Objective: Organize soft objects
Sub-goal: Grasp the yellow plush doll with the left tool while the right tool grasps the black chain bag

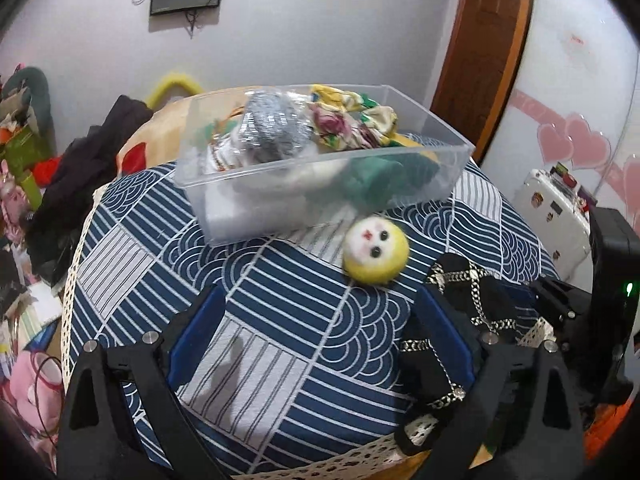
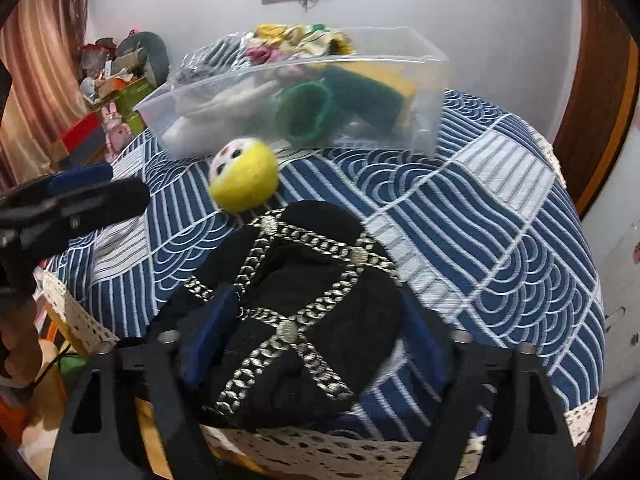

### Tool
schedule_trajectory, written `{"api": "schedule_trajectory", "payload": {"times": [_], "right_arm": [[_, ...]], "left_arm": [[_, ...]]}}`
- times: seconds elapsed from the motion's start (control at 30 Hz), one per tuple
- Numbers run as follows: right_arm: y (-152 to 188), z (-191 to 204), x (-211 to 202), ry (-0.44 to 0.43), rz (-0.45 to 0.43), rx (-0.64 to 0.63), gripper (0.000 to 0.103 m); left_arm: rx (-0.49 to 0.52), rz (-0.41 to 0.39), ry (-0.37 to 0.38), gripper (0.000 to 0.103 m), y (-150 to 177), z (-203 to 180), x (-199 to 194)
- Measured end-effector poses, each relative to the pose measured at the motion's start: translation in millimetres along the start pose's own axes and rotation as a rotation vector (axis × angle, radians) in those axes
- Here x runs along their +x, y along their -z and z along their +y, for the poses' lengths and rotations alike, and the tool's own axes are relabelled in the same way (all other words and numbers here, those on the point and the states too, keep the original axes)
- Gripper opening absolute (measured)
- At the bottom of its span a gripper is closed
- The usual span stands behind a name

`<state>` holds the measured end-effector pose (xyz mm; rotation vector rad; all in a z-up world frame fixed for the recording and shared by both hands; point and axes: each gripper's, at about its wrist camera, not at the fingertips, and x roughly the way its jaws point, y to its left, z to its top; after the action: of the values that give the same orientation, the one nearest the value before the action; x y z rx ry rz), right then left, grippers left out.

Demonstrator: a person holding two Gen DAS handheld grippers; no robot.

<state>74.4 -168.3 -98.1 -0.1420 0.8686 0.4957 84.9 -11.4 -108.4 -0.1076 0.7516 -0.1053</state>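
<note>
A clear plastic bin stands at the table's far side and holds soft items: a silver scrubber, floral cloth and green knit pieces. A yellow plush ball with a white face lies on the blue patterned cloth in front of the bin. A black cloth with silver chain trim lies near the front edge. My right gripper has its fingers on both sides of the black cloth. My left gripper is open and empty over the cloth.
The blue and white tablecloth has a lace edge at the front. Clutter, boxes and plush toys stand left of the table. A white appliance and a wooden door frame are on the right.
</note>
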Motion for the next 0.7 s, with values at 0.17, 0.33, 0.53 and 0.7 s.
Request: {"api": "schedule_trajectory", "payload": {"times": [0.17,0.33,0.53,0.7], "right_arm": [[0,-6,-13,-0.001,-0.035,0.001,0.024],[-2,-9,-25,0.028,-0.085,0.001,0.015],[-11,-25,-40,0.091,-0.157,0.045,0.014],[-20,-36,-47,0.103,-0.190,0.076,0.014]], "left_arm": [[0.033,0.010,0.000,0.096,-2,-13,9],[0.047,0.040,0.026,0.084,-9,-22,25],[0.029,0.088,0.062,0.078,-21,-28,52],[0.001,0.138,0.097,0.045,-27,-29,74]]}}
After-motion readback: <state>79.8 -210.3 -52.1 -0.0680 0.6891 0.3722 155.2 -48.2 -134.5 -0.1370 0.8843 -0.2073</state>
